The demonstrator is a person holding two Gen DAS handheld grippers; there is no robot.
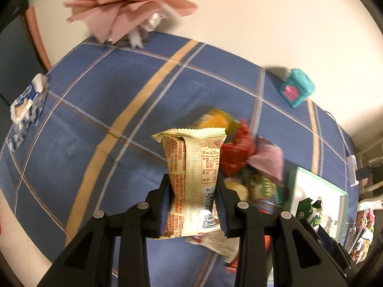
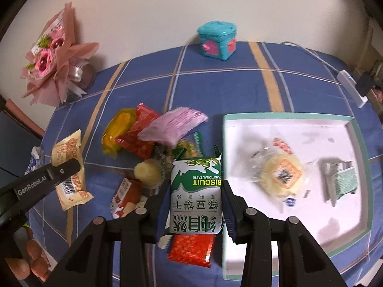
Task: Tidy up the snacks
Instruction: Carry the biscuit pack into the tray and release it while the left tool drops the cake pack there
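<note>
Both grippers point steeply down over the counter [image 2: 239, 83], each carrying a packet. The left gripper [image 1: 194, 205] has its jaws pinching a cream packet [image 1: 194, 179] by the lower half, the packet standing upright between the pads, clear of the cloth. From the right wrist view that same left gripper [image 2: 59, 174] reaches in from the left edge, fingers [image 2: 31, 258] of a hand wrapped round its handle at the bottom corner. The right gripper [image 2: 196, 208] clamps a green biscuit packet [image 2: 196, 191] between its jaws, just beside the white tray [image 2: 311, 116]. Loose snacks [image 2: 148, 134] lie heaped left of it. In the tray sit a round pastry [image 2: 283, 175] and a green packet [image 2: 344, 181].
</note>
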